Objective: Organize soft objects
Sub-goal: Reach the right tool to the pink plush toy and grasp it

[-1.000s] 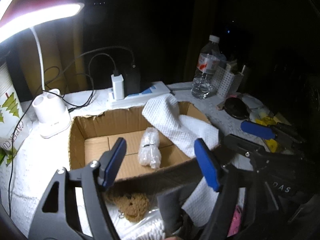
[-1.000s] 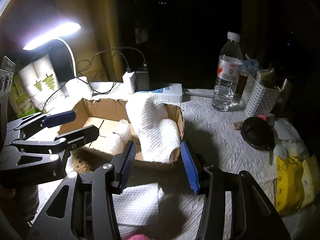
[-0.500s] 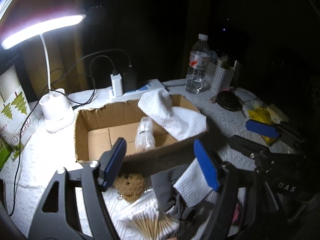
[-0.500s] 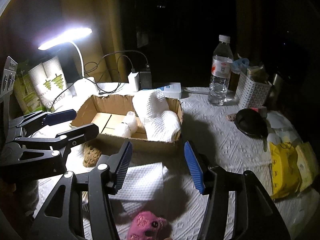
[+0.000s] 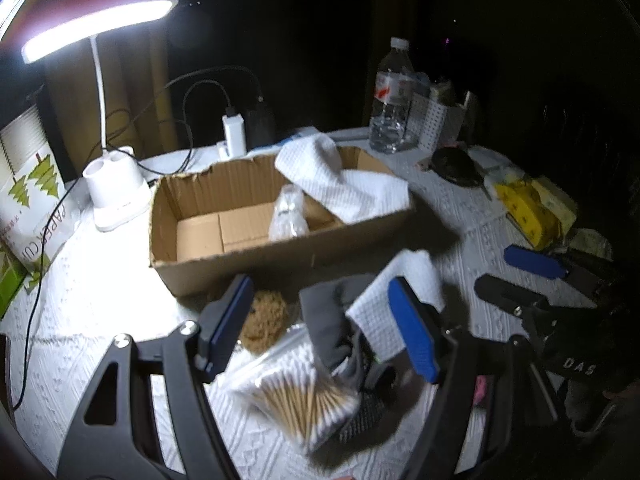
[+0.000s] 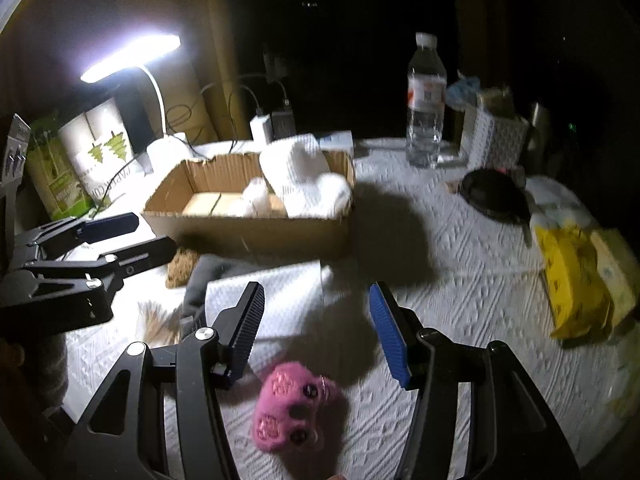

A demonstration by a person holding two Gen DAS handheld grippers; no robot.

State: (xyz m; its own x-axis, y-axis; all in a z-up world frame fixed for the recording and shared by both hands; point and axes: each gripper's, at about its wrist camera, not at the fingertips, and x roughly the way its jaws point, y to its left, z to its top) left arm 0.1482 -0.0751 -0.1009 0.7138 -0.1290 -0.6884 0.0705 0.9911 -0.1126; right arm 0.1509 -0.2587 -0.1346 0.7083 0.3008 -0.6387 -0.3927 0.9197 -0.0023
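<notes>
The left gripper (image 5: 320,324) hangs with its 2 blue pads well apart and nothing between them; below it lie a grey cloth (image 5: 328,320), a folded white towel (image 5: 404,300), a brown fibre pad (image 5: 264,320) and a blurred bag of cotton swabs (image 5: 296,396). The right gripper (image 6: 316,332) is also spread, empty, over the same white towel (image 6: 272,296), with a pink plush toy (image 6: 296,408) on the tablecloth just below its fingers, partly cut by the left finger. Motion blur softens both views. Behind stands a cardboard box (image 5: 280,256) holding a small clear-wrapped bundle (image 5: 288,216), whose contents cannot be made out, and a white waffle towel (image 5: 344,184) draped over its far right corner. A lit desk lamp (image 5: 100,28) glares at the left; past the water bottle (image 5: 394,96) the room falls into darkness.
</notes>
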